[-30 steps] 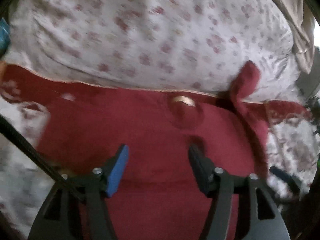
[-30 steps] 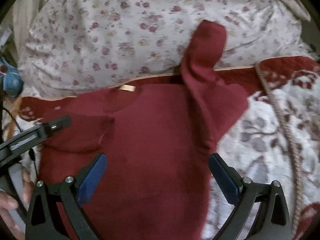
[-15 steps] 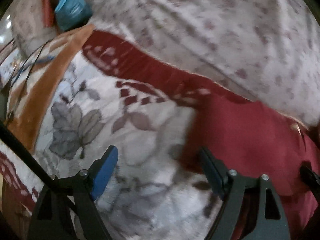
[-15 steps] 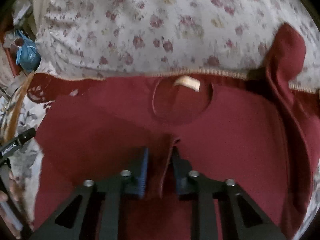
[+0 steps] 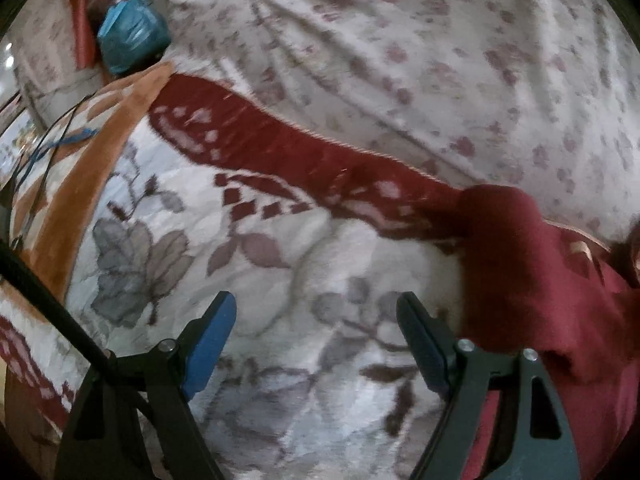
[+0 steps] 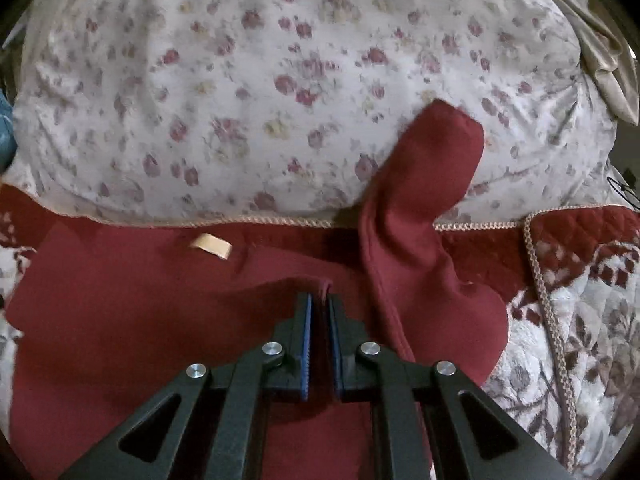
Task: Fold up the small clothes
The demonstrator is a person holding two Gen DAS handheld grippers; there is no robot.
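Stage: early | right gripper (image 6: 319, 304) clamped on shirt (image 6: 120, 312) fold, just closed | left gripper (image 5: 316, 332) wide, empty, over quilt (image 5: 280, 280) | 1 sleeve (image 6: 432, 168) unfolded.

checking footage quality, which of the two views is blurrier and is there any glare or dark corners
Left wrist view: softer, with motion smear across the quilt and the shirt; only the left gripper is crisp. Right wrist view: sharper, the shirt label and the right gripper read clearly. Both: dim indoor light, no glare, fisheye bending, black corners.
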